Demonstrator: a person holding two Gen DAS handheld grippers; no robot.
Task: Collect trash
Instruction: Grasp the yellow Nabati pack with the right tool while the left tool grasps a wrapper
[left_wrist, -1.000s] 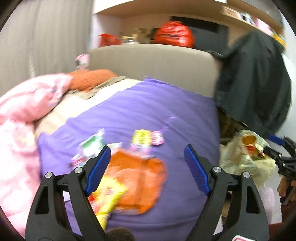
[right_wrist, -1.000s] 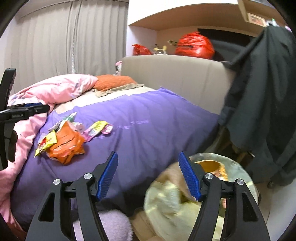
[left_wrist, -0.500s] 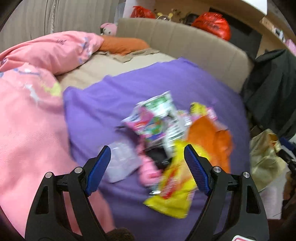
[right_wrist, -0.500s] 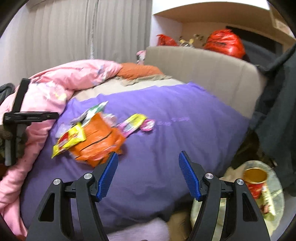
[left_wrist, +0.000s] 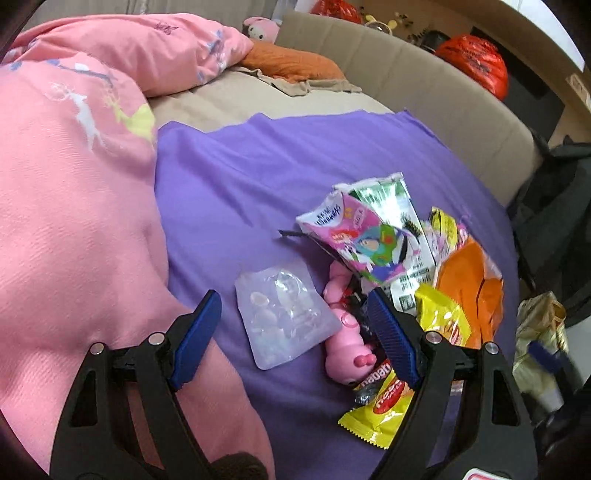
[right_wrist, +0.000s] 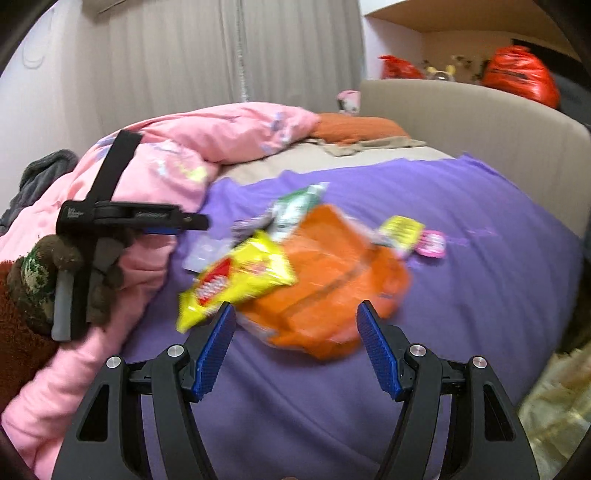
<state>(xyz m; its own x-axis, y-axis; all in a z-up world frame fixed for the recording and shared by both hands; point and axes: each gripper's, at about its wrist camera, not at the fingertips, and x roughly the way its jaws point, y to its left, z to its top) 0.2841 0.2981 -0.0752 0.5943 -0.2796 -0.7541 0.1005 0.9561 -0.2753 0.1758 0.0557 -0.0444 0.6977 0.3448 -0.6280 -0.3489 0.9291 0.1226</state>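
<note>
Compared with a second ago, both grippers have closed in on the litter pile from the trash-bag side; judged step: approach, nothing collected yet.

Left gripper (left_wrist: 295, 328): jaws wide open, empty, now framing the clear plastic packet (left_wrist: 284, 314), which lies flat on the purple sheet (left_wrist: 258, 177), long axis running away from the camera, beside a pink toy (left_wrist: 343, 332).

Right gripper (right_wrist: 295, 347): jaws wide open, empty, now short of the orange bag (right_wrist: 328, 291). The yellow snack wrapper (right_wrist: 236, 280) overlaps it, long axis slanting up-right.
</note>
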